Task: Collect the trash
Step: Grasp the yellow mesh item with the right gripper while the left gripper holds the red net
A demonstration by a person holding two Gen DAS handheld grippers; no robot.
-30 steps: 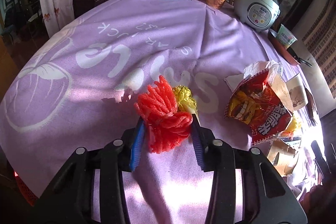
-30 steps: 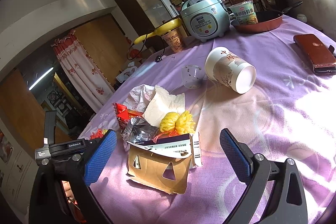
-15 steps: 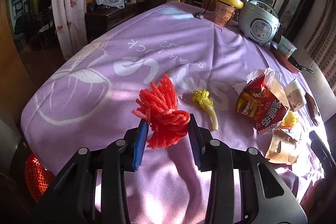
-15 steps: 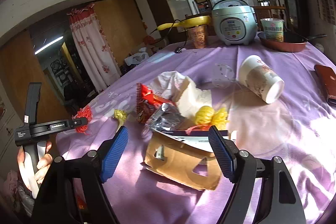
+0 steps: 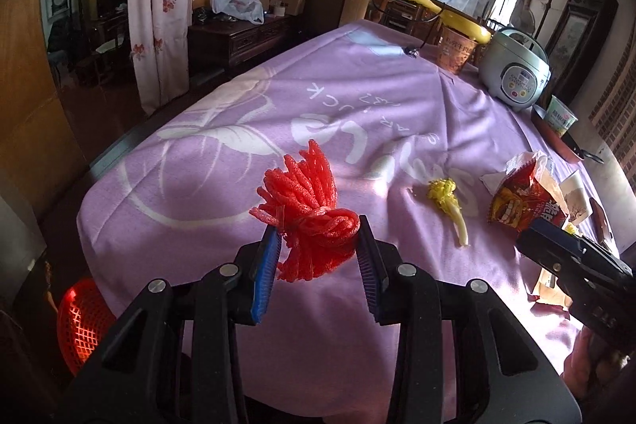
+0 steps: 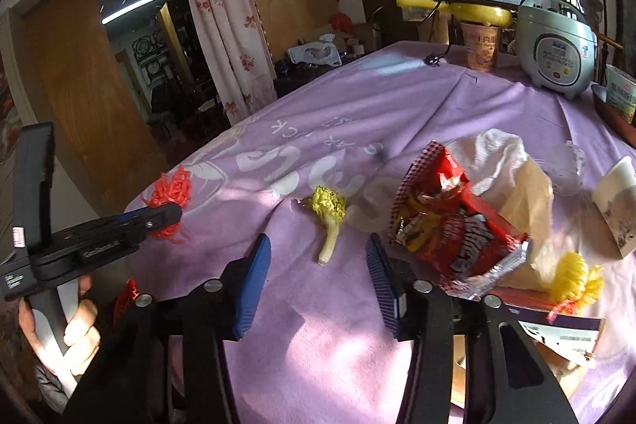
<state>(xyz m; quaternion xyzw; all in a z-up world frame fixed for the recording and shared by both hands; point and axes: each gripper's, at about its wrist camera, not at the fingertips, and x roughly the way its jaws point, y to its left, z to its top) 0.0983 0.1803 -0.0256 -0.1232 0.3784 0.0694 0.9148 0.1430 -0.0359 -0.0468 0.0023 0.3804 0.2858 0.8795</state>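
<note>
Clamping the red foam net (image 5: 314,213), left gripper (image 5: 318,257) holds it up off the purple cloth (image 5: 357,98), near the table edge above a red basket (image 5: 81,324). Right gripper (image 6: 318,285) has just been closing, w/ nothing between its pads, a yellow veg scrap (image 6: 328,213) lying just ahead. Red snack bag (image 6: 445,225) beside it.

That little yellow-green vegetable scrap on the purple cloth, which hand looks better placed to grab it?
The right. Its gripper is empty, jaws just narrowed, with the vegetable scrap straight ahead. The left gripper is already full, clamped on the red foam net.
</note>
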